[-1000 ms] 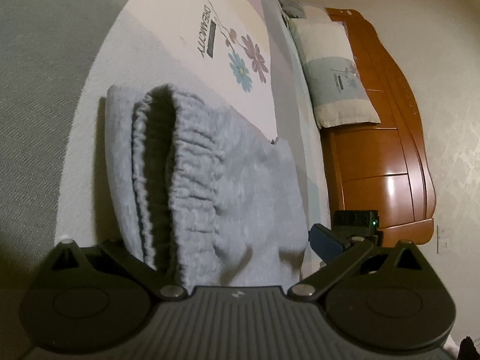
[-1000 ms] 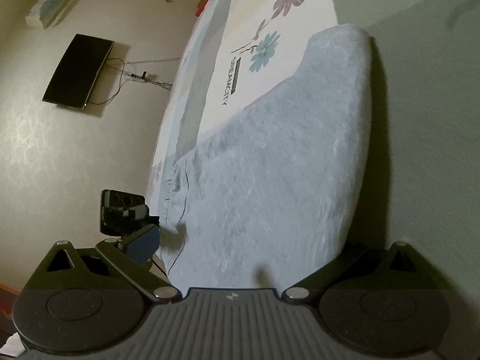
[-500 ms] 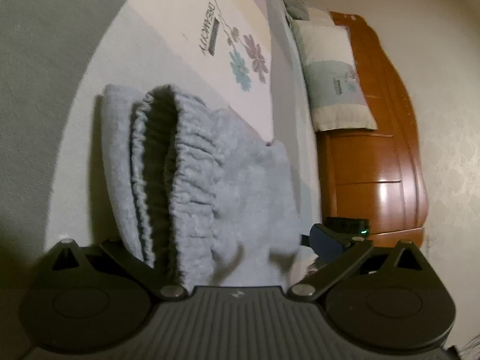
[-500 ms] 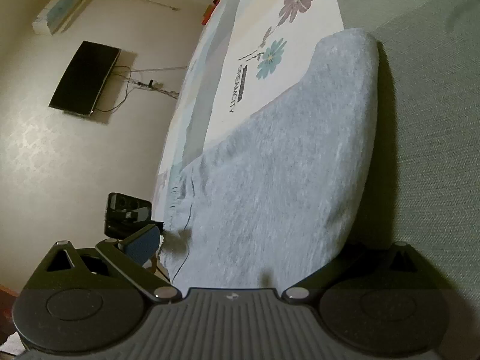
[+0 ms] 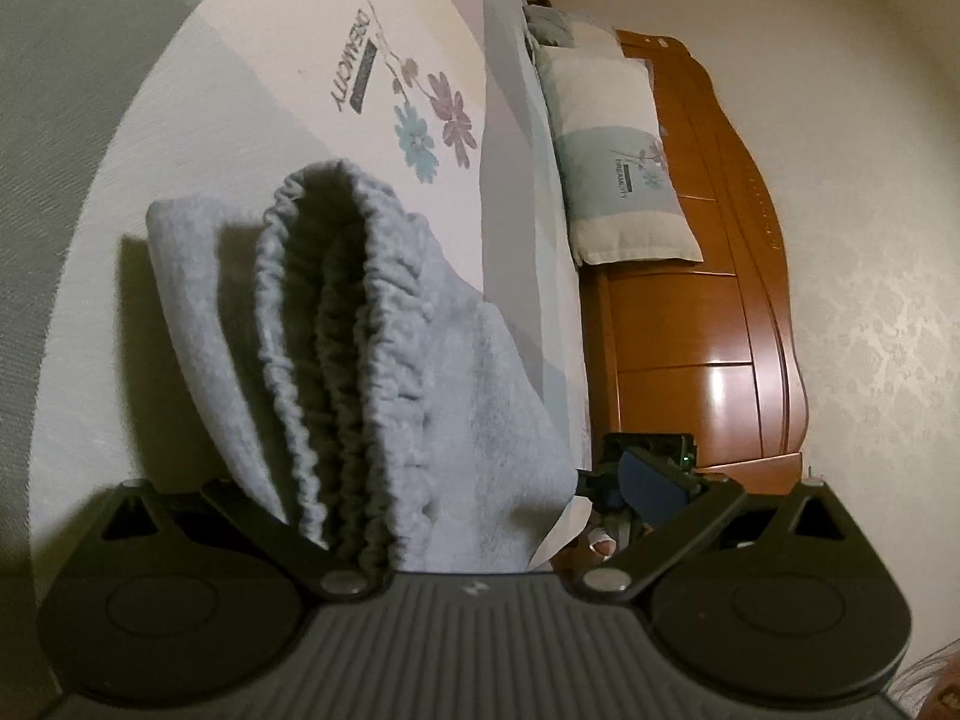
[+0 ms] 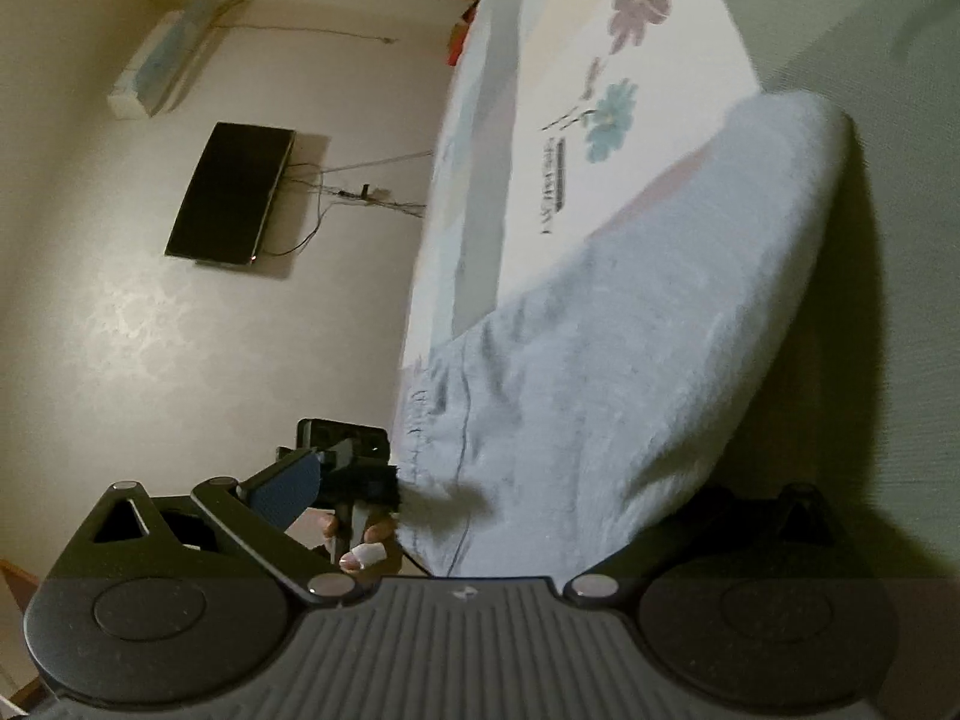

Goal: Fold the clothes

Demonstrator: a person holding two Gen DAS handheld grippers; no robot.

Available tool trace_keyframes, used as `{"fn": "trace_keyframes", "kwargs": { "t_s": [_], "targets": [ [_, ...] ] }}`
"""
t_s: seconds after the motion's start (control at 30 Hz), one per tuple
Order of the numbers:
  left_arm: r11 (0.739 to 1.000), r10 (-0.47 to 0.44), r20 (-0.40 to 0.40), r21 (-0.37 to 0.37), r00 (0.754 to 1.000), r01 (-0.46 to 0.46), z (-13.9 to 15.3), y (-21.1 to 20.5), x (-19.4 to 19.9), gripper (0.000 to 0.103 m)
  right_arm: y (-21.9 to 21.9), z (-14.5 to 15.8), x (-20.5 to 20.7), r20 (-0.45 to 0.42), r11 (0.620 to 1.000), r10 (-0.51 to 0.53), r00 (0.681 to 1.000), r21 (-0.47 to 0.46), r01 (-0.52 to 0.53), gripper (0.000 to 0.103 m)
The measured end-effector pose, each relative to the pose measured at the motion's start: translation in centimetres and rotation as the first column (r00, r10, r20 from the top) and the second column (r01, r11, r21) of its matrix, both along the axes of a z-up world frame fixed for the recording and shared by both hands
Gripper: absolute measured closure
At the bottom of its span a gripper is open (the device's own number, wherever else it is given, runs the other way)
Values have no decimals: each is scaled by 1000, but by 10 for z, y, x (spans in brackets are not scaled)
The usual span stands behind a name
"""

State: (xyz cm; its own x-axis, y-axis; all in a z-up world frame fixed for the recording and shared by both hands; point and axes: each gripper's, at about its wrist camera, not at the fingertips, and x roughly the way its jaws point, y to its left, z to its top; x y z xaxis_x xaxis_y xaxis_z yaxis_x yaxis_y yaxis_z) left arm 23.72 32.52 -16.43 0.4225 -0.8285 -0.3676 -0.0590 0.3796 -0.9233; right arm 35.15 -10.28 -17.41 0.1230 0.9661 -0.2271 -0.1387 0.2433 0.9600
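A folded pair of light grey fleece sweatpants [image 5: 432, 372] lies on a bed [image 5: 288, 78], held between two hand-held grippers, one at each end. In the left wrist view, the gathered elastic waistband [image 5: 336, 324] faces the camera as a ribbed, puckered opening, with the soft, fuzzy layers stacked beside it; the garment's long axis runs away from this camera toward the other gripper. The left gripper [image 5: 480, 516] has its fingers spread wide, with the thick waistband end sitting between them; whether they press on the cloth cannot be told. In the right wrist view, the same garment [image 6: 630, 372] appears as a smooth, rounded, slightly blurred slab, its folded edge curving up to the right, and a thin dark drawstring [image 6: 465, 420] trails near the waistband side. The right gripper [image 6: 474, 516] also has its fingers spread around the fabric's near end, grip unclear. The bed sheet is pale, printed with blue and purple flowers [image 5: 432, 120] and lettering. A matching pillow [image 5: 612, 162] rests against a glossy orange-brown wooden headboard [image 5: 708, 312]. On the cream wall hangs a dark flat television [image 6: 231, 192] with loose cables.
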Motion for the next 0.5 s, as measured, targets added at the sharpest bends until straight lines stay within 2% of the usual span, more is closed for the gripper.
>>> {"fn": "trace_keyframes", "kwargs": {
  "t_s": [0.33,0.5],
  "targets": [
    [1000,4,30,9,1000,-4,21,-5,-8,1,1,25,-4,51,999,32,998,-6,-31,0],
    [1000,-24,46,19,999,23,32,-21,-1,1,-5,38,-13,88,1000,18,996,-16,-16,0]
  ]
}}
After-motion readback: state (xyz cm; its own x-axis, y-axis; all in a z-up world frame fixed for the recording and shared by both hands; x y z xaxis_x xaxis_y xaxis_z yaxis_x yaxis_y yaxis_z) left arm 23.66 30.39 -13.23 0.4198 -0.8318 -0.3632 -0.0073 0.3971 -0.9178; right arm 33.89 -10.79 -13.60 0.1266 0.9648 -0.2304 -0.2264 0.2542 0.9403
